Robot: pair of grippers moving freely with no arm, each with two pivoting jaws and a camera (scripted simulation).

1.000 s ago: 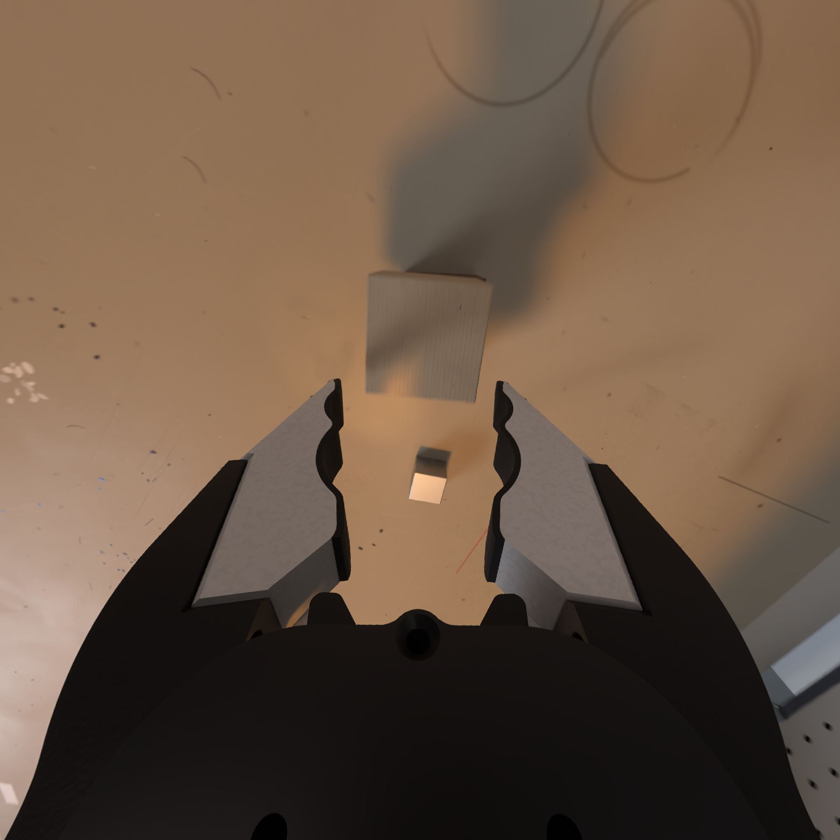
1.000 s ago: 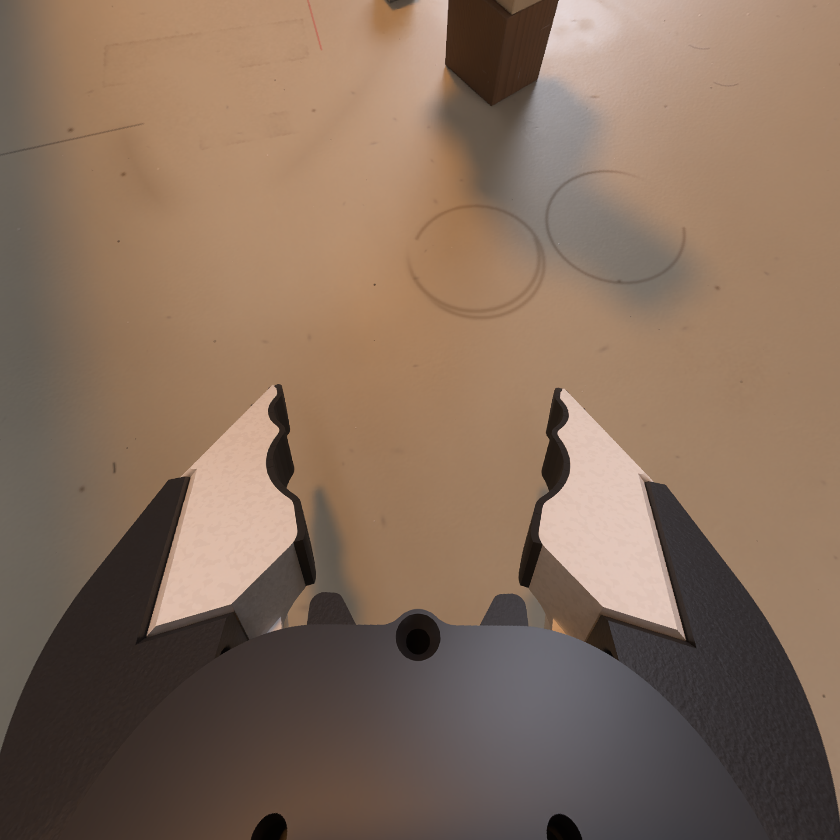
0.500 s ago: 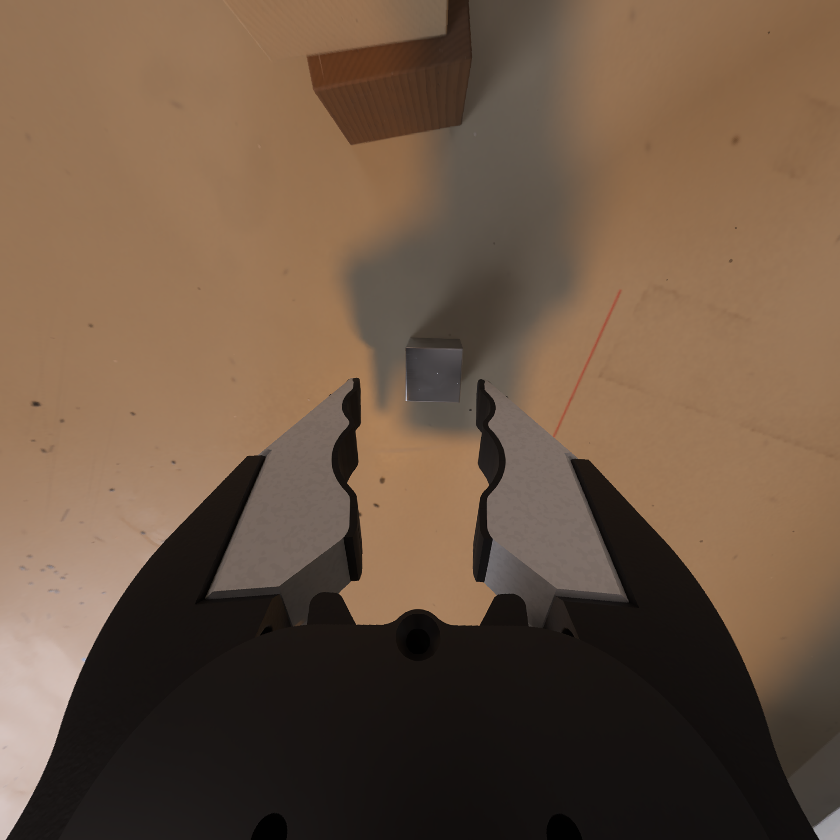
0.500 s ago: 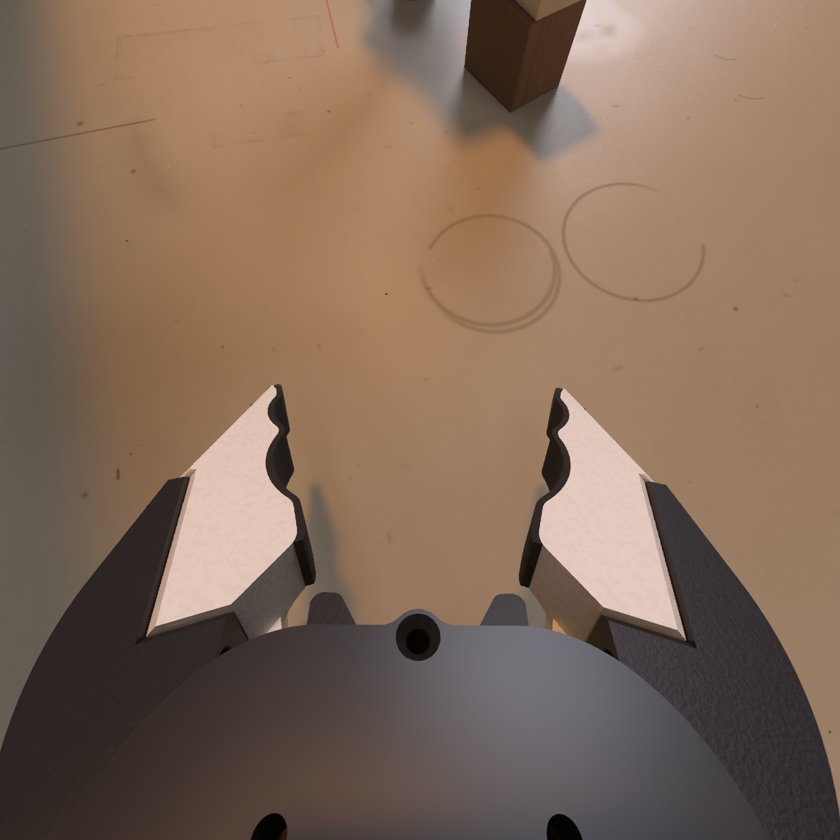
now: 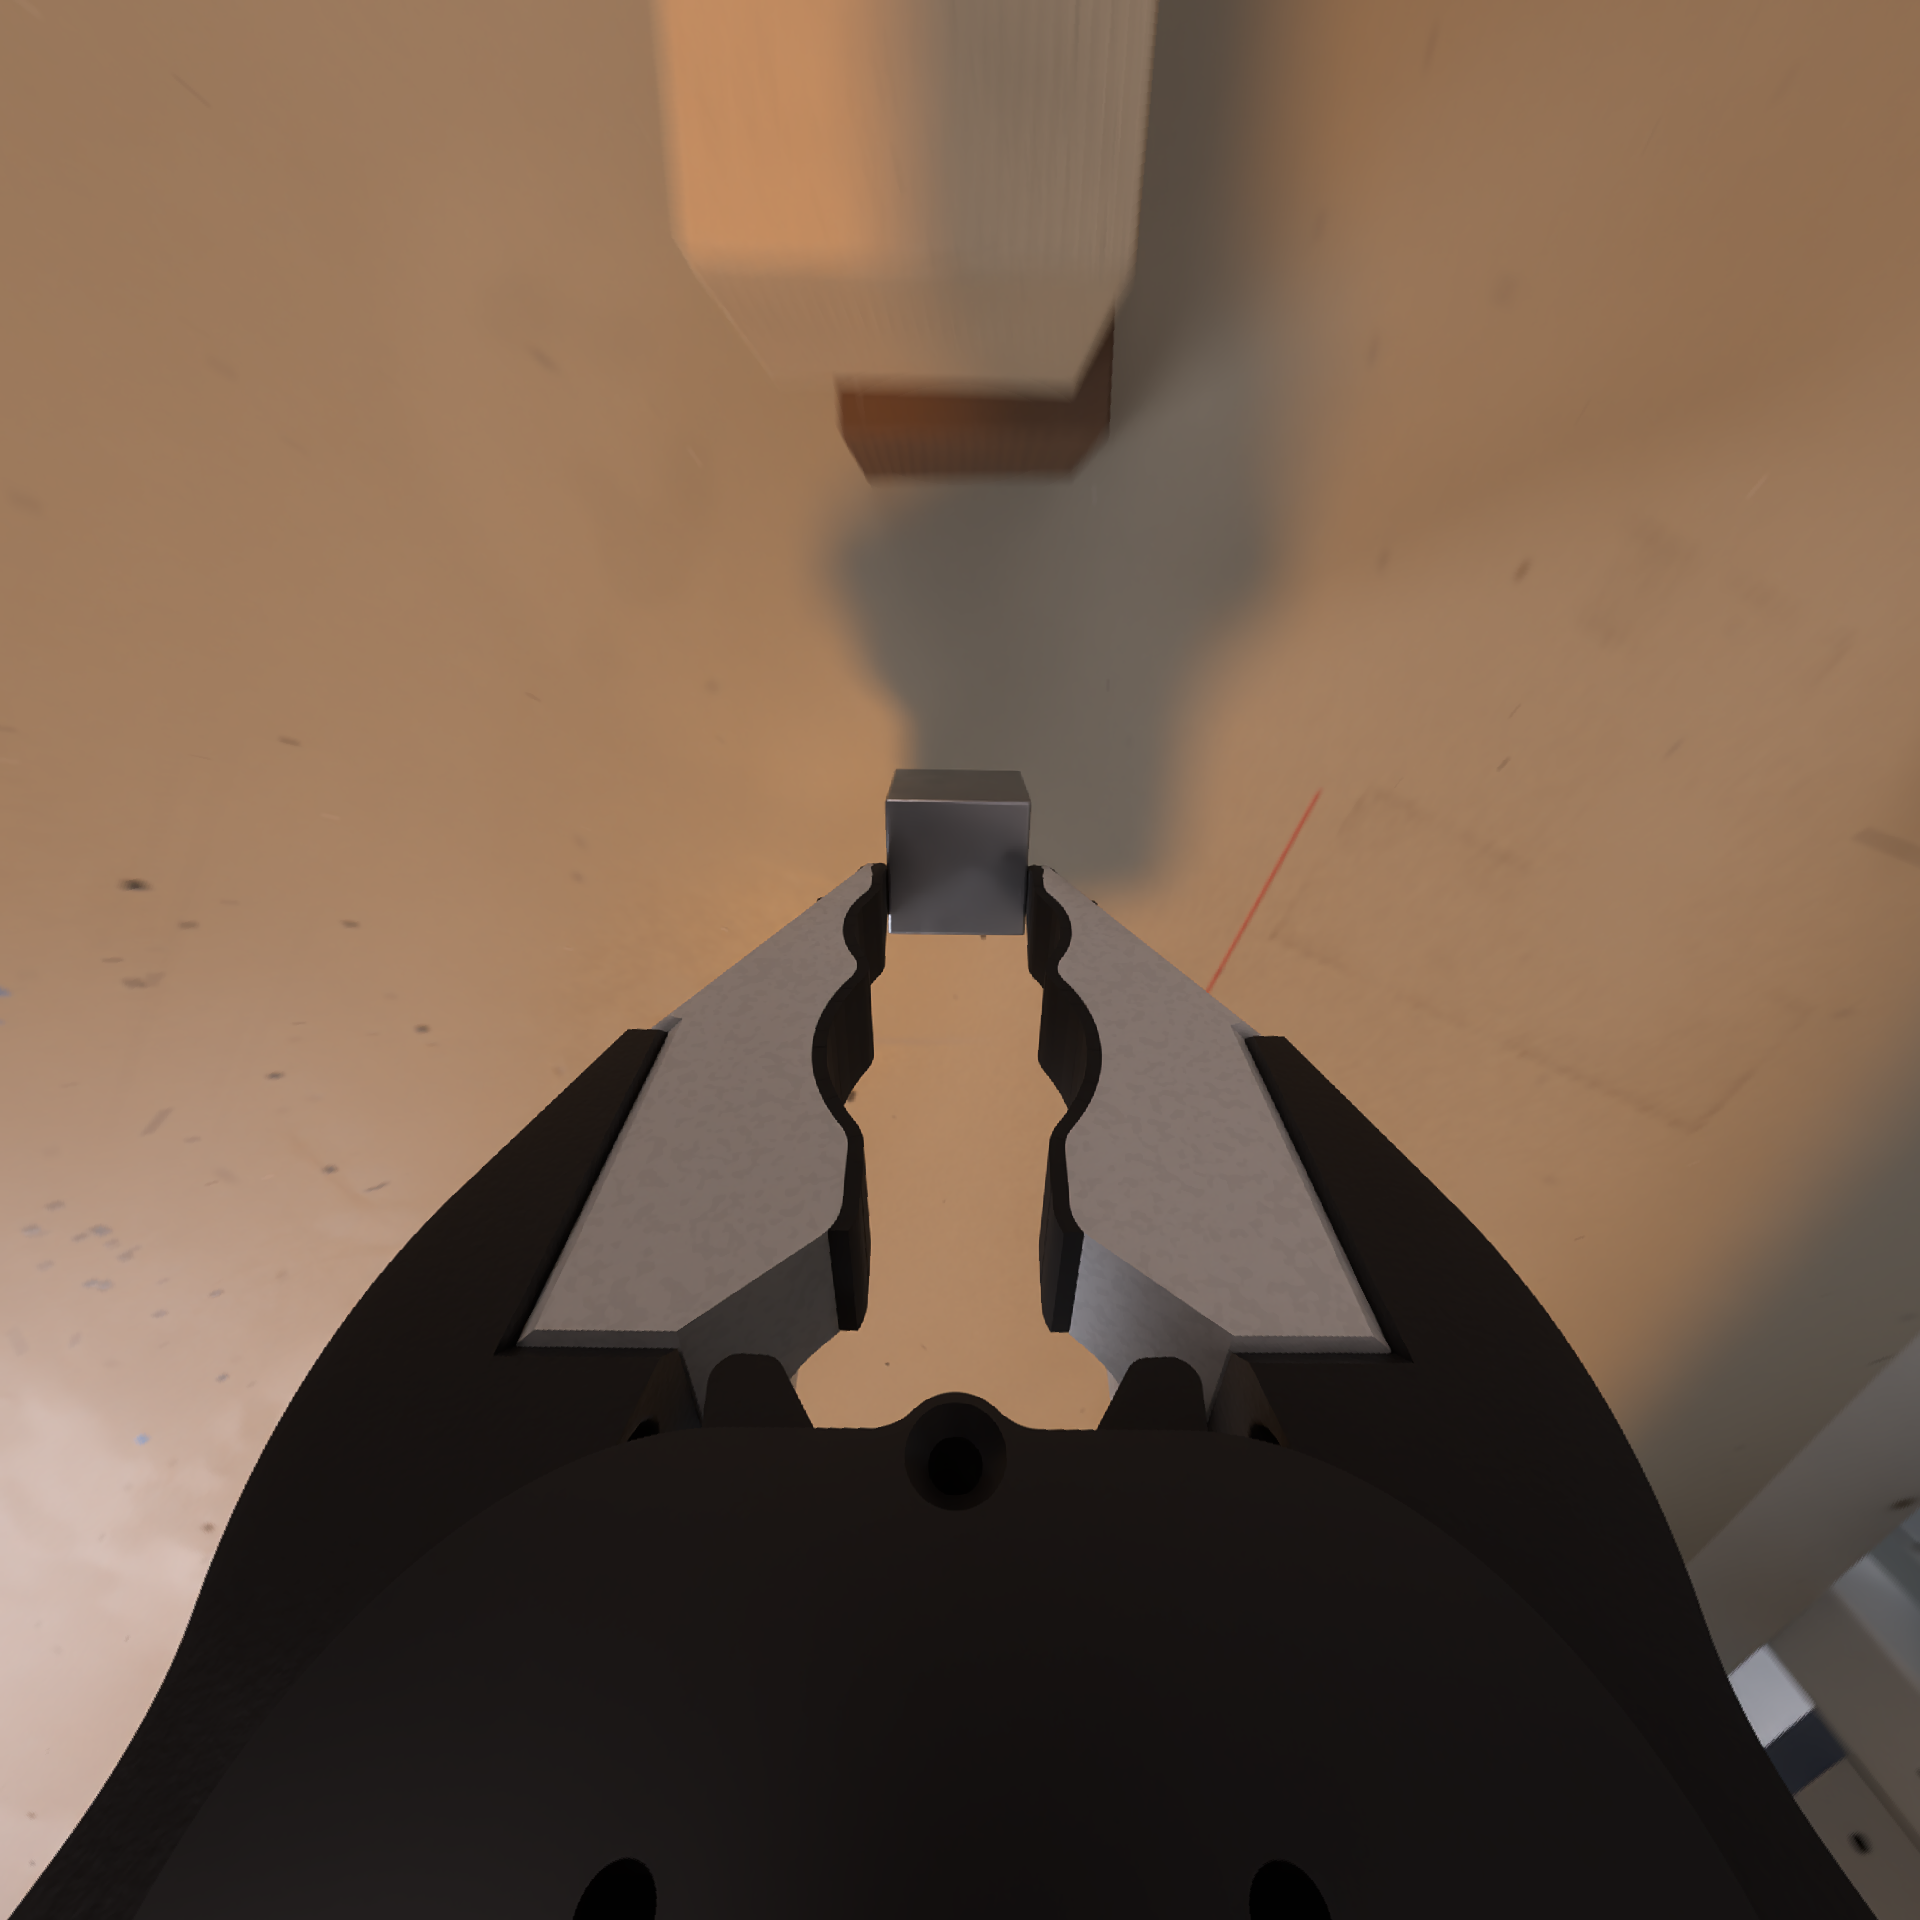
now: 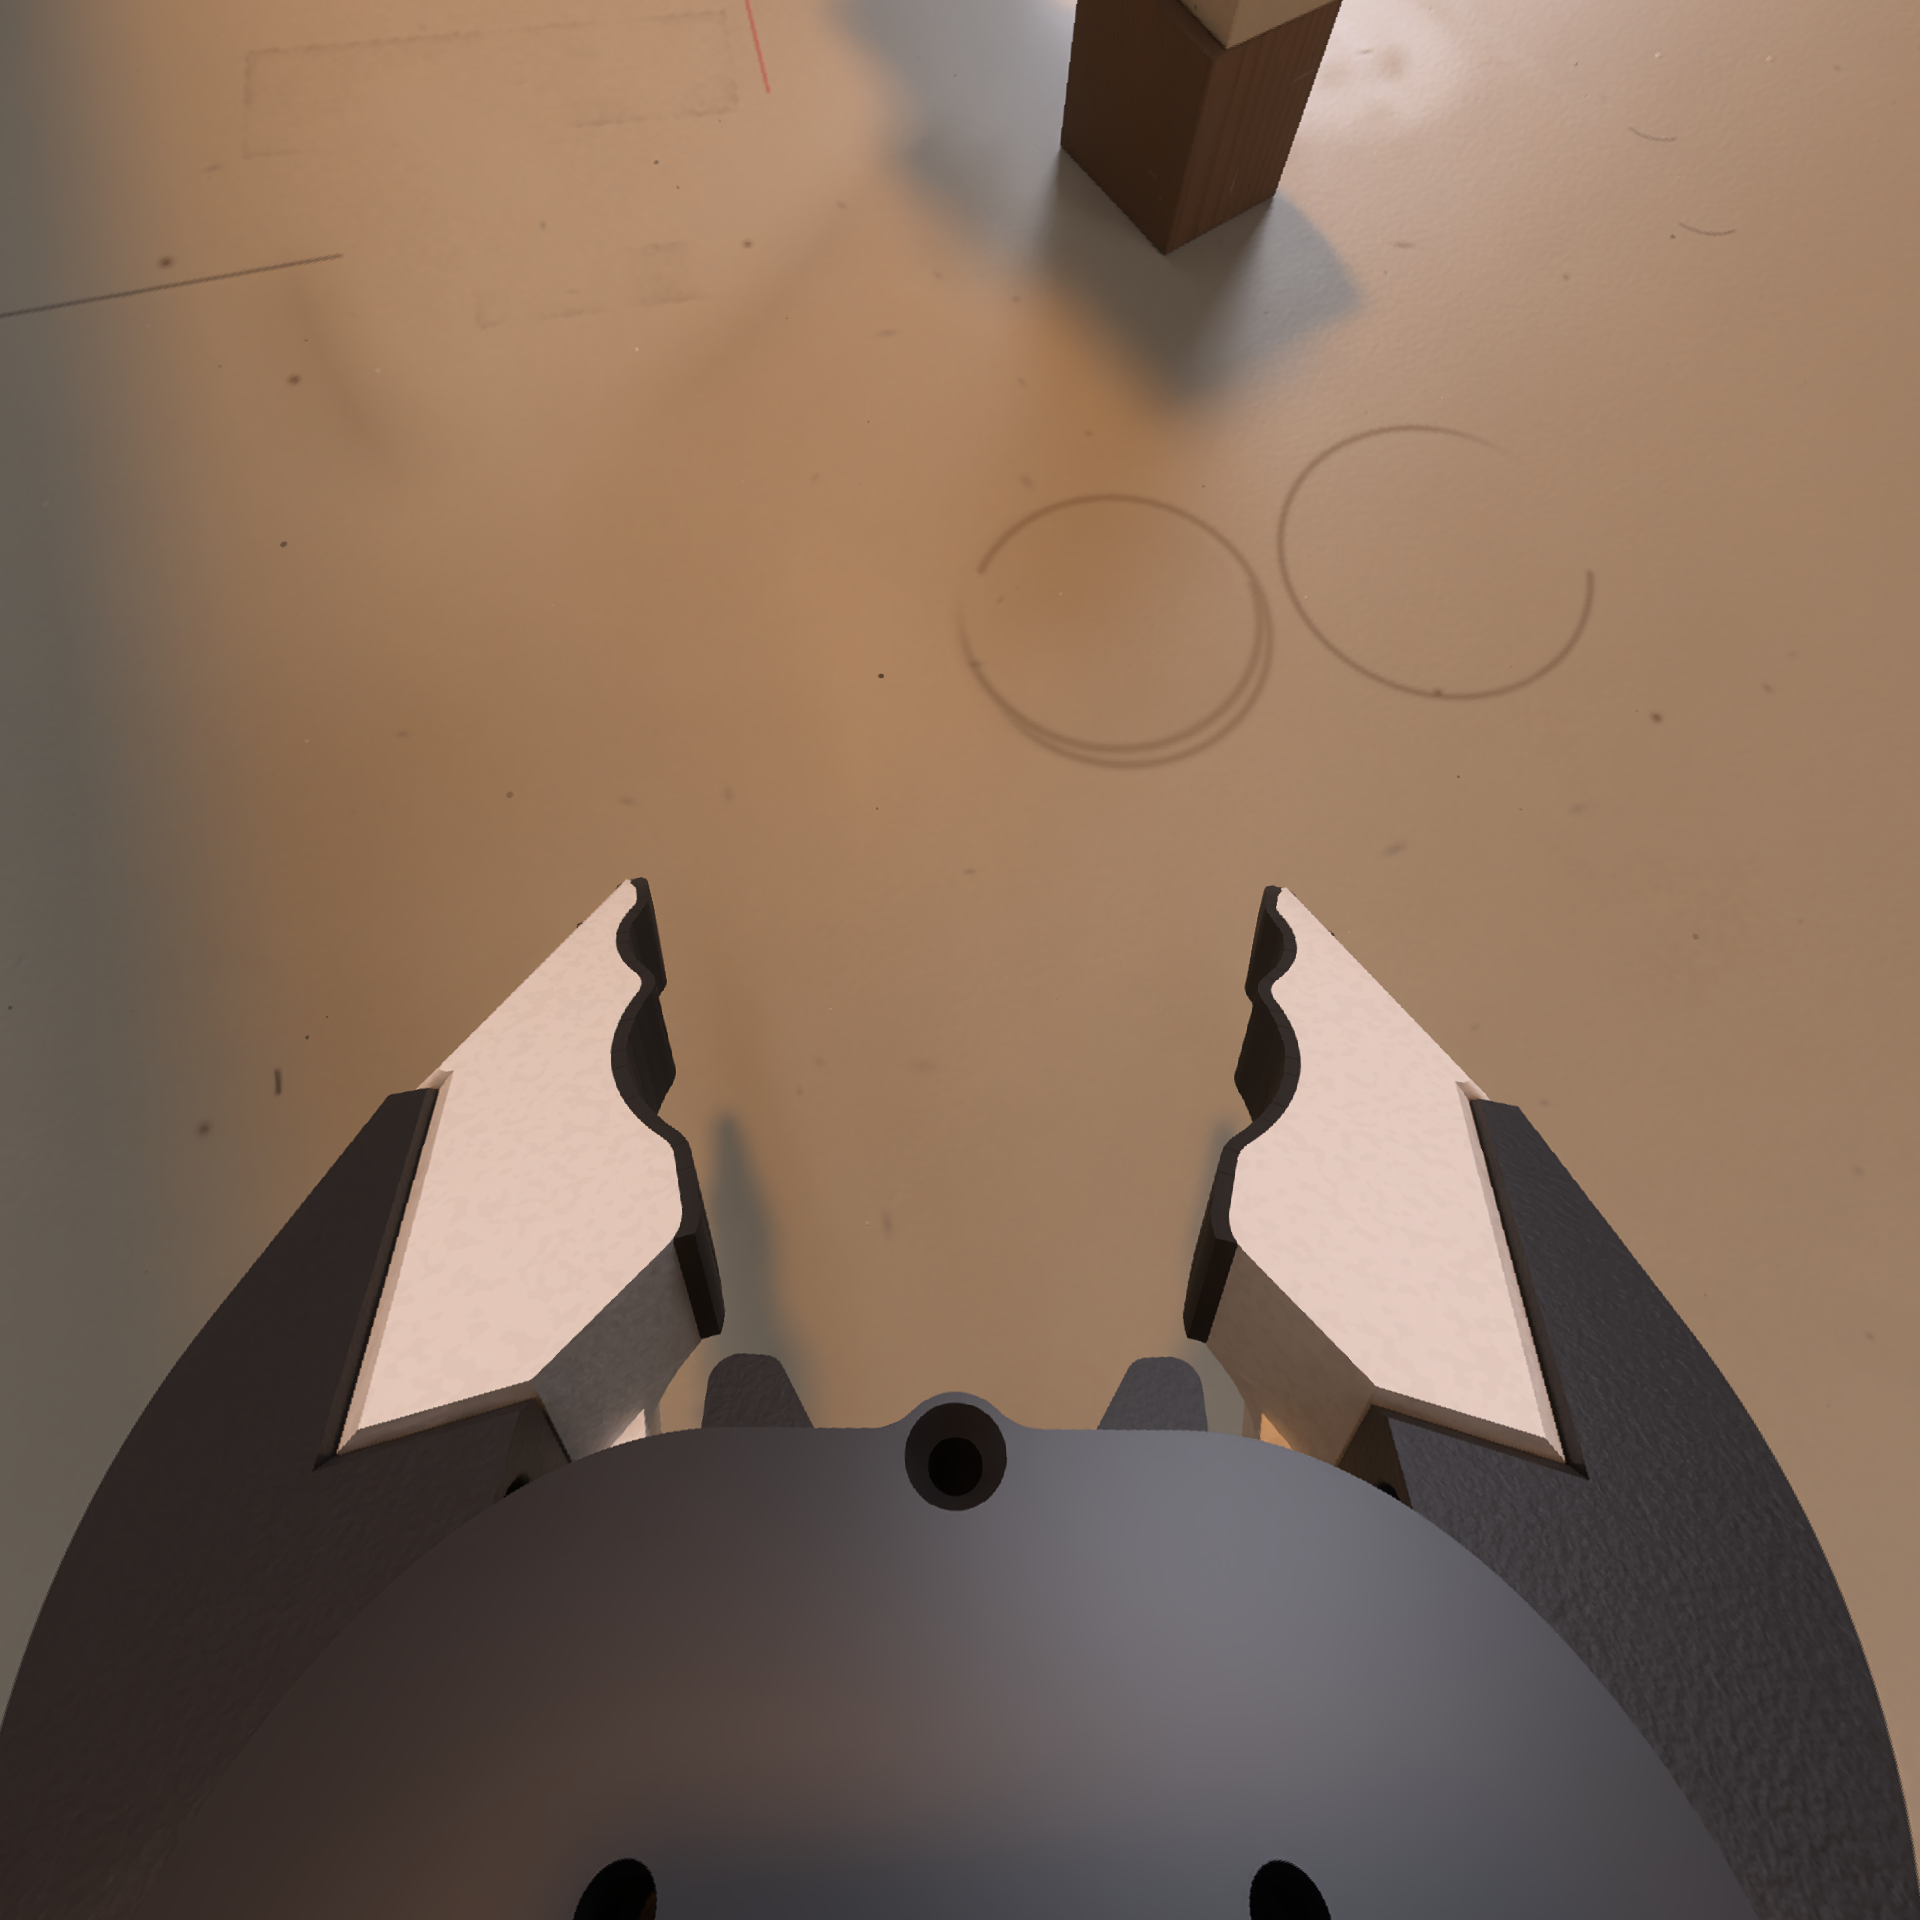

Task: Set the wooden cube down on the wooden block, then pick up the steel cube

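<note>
Your left gripper (image 5: 956, 896) pinches the steel cube (image 5: 956, 852) at its fingertips. Beyond it, the wooden cube (image 5: 904, 145) sits on the block (image 6: 1195, 125). Your right gripper (image 6: 956, 904) is wide, over bare table (image 6: 520, 520).

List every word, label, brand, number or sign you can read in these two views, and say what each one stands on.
There are none to read.
The steel cube between the left gripper's fingertips is bare.
The wooden block and the wooden cube on it are bare.
The table bears only two ring marks, a red line and faint rectangular outlines, no writing.
The right gripper is unmarked.
</note>
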